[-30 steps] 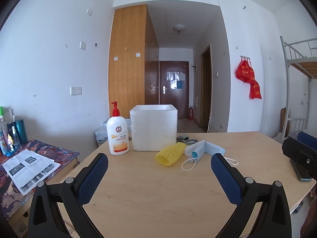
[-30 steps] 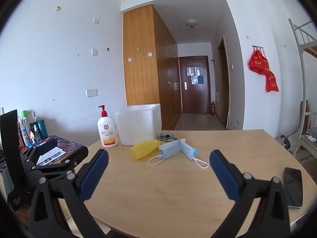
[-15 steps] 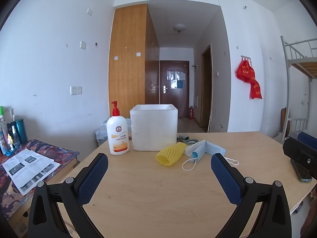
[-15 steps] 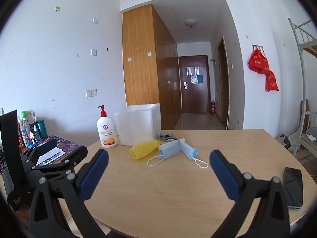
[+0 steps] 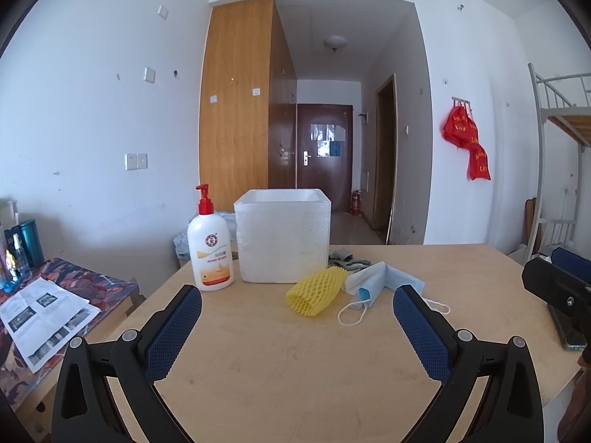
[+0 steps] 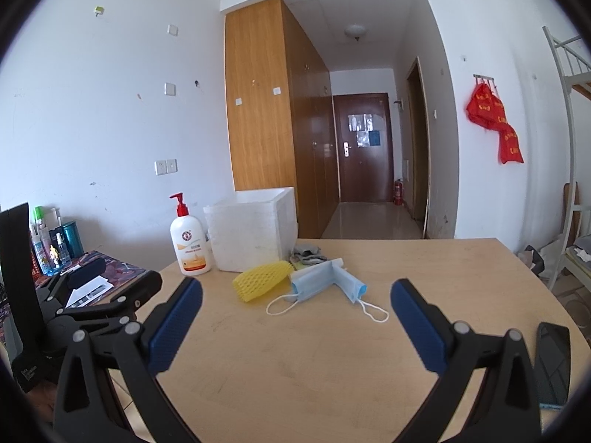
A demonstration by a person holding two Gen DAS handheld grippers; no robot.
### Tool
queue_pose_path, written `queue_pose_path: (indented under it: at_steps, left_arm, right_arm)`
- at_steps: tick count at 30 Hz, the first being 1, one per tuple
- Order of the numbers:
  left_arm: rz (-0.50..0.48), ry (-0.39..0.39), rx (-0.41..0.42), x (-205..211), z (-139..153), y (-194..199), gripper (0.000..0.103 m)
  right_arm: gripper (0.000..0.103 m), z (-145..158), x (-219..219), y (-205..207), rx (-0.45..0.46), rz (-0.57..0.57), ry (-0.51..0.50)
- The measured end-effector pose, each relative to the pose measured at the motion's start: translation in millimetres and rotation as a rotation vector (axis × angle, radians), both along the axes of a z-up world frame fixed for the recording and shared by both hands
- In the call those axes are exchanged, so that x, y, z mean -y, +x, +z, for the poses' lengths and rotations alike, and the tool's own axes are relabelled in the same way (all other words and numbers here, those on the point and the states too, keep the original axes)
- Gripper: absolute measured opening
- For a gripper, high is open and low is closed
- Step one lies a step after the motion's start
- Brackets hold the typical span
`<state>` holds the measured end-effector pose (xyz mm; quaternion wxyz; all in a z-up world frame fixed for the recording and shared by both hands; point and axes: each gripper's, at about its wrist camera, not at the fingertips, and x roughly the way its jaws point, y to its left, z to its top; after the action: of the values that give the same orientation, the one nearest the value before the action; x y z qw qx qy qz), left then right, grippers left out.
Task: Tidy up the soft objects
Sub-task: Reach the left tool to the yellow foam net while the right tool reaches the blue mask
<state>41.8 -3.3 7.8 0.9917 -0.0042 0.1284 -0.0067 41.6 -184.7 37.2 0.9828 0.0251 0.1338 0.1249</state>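
I hold two grippers above the near part of a pale wooden table [image 5: 295, 369]. Most of the tabletop between me and the objects is bare wood, and the table's right half is open out to its far edge. Its left edge drops to a lower surface with a patterned cloth [image 5: 85, 284] and printed papers [image 5: 40, 317].

Toward the far left of the table stands a white foam box [image 5: 282, 236], open at the top. A white pump bottle [image 5: 209, 247] with a red nozzle stands upright just left of it, near the left edge.

In front of the box's right corner lies a yellow foam net sleeve [image 5: 316, 291] on its side. Just right of it, touching or nearly so, lie folded blue face masks [image 5: 380, 280] with white ear loops trailing toward me. A grey cloth [image 6: 306, 253] sits behind them, beside the box.

A dark phone [image 6: 552, 361] lies at the near right edge.

My left gripper [image 5: 297, 323] is spread wide and holds nothing. My right gripper [image 6: 295, 319] is equally wide apart and empty. Both are well short of the soft things.
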Motion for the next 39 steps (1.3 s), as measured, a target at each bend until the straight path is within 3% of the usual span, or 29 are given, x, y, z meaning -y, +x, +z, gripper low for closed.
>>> queue_pose_path:
  at_steps: [10,20,39]
  left_arm:
    - [0.000,0.010,-0.054,2.4,3.9,38.4,0.103]
    - [-0.023,0.024,-0.168,1.8,4.1,97.3,0.103]
    - [-0.041,0.020,-0.439,8.7,-36.5,212.5,0.103]
  right_arm:
    - [0.103,2.1,1.2,41.2,-0.064,0.013,-0.011]
    - [0.103,3.9,0.7,94.6,-0.164,0.021,-0.038]
    - [0.103,-22.9,7.0,207.8,-0.394,0.038,-0.078]
